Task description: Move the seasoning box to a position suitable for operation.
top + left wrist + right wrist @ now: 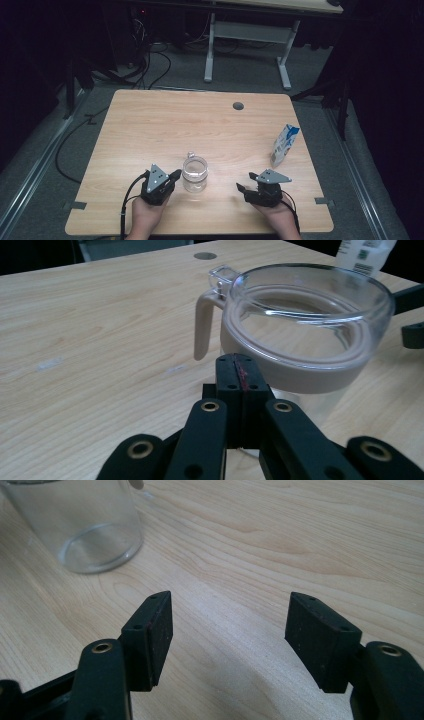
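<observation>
High view shows the clear jar (194, 174) upright on the wooden table (150, 125), just beyond and to the right of the left gripper (174, 175), whose jaws are pressed together on nothing, tips close to the jar's side. Well to the jar's other side, the right gripper (243, 182) rests with jaws spread, empty, pointing toward it. A milk carton (284, 145) stands beyond the right gripper.

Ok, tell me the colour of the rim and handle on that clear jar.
Beige: the jar's rim and handle are pale beige plastic, best seen in the left gripper view.
</observation>
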`<state>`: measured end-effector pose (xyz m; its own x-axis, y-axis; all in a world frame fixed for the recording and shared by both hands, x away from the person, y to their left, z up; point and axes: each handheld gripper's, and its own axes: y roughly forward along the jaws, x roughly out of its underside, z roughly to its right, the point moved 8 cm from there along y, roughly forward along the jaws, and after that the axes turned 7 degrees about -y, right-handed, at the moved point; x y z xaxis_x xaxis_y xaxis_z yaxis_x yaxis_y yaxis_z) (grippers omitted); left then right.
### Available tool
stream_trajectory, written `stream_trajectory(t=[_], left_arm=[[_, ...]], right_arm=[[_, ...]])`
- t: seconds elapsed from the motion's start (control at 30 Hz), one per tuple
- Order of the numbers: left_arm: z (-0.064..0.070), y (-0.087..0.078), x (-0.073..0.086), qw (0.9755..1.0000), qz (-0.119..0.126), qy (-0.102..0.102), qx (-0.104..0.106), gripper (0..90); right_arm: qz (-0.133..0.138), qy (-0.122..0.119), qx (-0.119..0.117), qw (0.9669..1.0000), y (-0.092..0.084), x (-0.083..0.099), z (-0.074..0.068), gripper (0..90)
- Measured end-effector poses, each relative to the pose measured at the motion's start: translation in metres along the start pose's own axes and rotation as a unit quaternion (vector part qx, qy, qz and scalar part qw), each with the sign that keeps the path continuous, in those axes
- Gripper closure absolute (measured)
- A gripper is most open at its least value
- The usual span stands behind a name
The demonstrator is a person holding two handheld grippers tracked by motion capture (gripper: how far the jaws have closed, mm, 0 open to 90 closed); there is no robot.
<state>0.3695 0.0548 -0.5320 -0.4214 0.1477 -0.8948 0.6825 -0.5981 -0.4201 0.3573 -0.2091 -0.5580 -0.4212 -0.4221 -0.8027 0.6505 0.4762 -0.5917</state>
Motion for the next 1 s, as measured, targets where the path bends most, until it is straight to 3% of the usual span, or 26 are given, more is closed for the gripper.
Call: stream_trajectory(t=[0.33, 0.77, 1.0], left_arm=[[0.031, 0.002, 0.003, 0.999, -0.009, 0.016, 0.042, 90.0], [0.059, 0.012, 0.0, 0.997, -0.008, 0.028, 0.071, 90.0], [0.062, 0.013, 0.0, 0.9967, -0.006, 0.032, 0.073, 90.0]], right_arm=[[0.007, 0.007, 0.001, 1.0, -0.002, -0.002, 0.001, 36.2], [0.01, 0.007, -0.001, 0.9999, -0.002, -0.002, 0.001, 37.5], [0.013, 0.006, -0.003, 0.9999, -0.002, -0.002, 0.0, 37.4]])
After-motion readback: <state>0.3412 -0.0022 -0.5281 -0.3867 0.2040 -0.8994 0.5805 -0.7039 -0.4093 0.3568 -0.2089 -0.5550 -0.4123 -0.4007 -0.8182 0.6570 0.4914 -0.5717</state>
